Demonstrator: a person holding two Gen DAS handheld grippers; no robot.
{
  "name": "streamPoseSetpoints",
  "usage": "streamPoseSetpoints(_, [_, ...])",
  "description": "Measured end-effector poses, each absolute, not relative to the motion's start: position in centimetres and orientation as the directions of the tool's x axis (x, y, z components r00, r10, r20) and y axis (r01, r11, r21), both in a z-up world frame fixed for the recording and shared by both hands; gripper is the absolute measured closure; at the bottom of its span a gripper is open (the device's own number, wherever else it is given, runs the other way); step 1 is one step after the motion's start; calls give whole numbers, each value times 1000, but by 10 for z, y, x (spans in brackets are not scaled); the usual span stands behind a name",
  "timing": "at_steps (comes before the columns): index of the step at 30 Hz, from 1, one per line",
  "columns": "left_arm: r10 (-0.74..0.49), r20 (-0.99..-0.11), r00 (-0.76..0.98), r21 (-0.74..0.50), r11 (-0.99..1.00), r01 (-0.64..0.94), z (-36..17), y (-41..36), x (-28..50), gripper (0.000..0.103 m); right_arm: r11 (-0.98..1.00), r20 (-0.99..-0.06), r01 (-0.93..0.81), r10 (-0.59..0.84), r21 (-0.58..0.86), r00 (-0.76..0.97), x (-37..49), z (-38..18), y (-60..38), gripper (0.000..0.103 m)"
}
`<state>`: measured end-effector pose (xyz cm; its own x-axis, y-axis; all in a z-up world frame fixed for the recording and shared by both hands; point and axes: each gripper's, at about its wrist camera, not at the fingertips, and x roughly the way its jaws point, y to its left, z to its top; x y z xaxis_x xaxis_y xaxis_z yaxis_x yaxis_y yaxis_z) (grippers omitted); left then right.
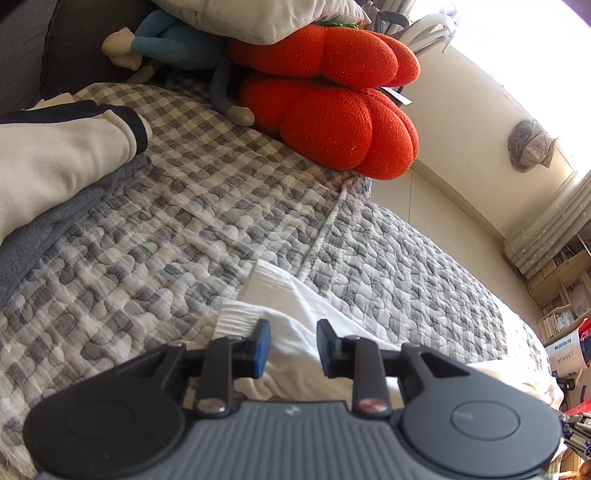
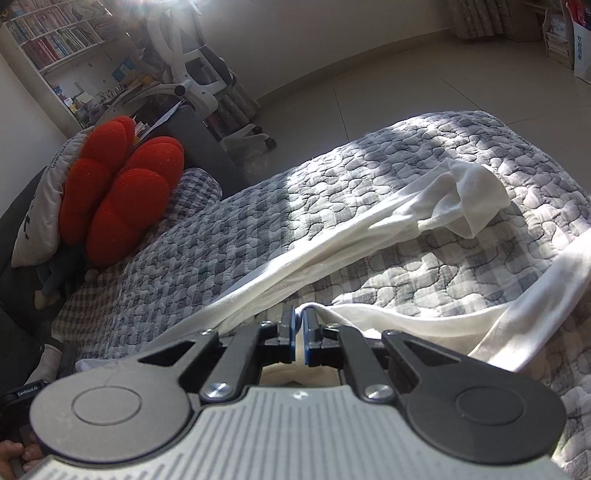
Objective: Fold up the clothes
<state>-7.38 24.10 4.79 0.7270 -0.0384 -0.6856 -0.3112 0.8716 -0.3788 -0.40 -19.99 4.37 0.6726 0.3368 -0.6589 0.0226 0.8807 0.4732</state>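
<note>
Right gripper (image 2: pixel 299 334): fingers pressed together, pinching an edge of the white garment (image 2: pixel 369 225). Fabric bunched at the fingertips, running outward in 2 bands across the grey checked quilt (image 2: pixel 258 206); far end folded over on itself in a sunlit patch.

Left gripper (image 1: pixel 293 345): fingers spread, holding nothing, poised just above a ribbed hem of the white garment (image 1: pixel 273 295). Contact between fingers and fabric: cannot tell.

Further out, left wrist view: folded cream garment with dark trim (image 1: pixel 55 158) stacked on a folded grey garment (image 1: pixel 48 229), well apart from the white one. At the head of the quilt: 2 red knitted cushions (image 1: pixel 332 110) stacked, a blue stuffed doll (image 1: pixel 166 44) beside them, a pale pillow (image 1: pixel 266 18) on top.

Beyond the bed, right wrist view: tiled floor (image 2: pixel 369 85), white office chair (image 2: pixel 192 66), bookshelf (image 2: pixel 48 40).
</note>
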Motion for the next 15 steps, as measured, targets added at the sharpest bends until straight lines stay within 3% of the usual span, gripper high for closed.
streamPoseSetpoints(7, [-28, -682, 731, -359, 884, -300, 47, 240, -68, 75, 884, -660, 0, 349, 467, 665, -3, 46, -198, 97])
streamPoseSetpoints(10, [-38, -675, 737, -374, 879, -297, 49, 243, -71, 75, 881, -656, -46, 385, 471, 650, -6, 49, -191, 89])
streamPoseSetpoints(15, [-39, -667, 744, -389, 870, -304, 51, 247, -75, 76, 882, -688, -79, 416, 465, 595, -7, 43, -181, 89])
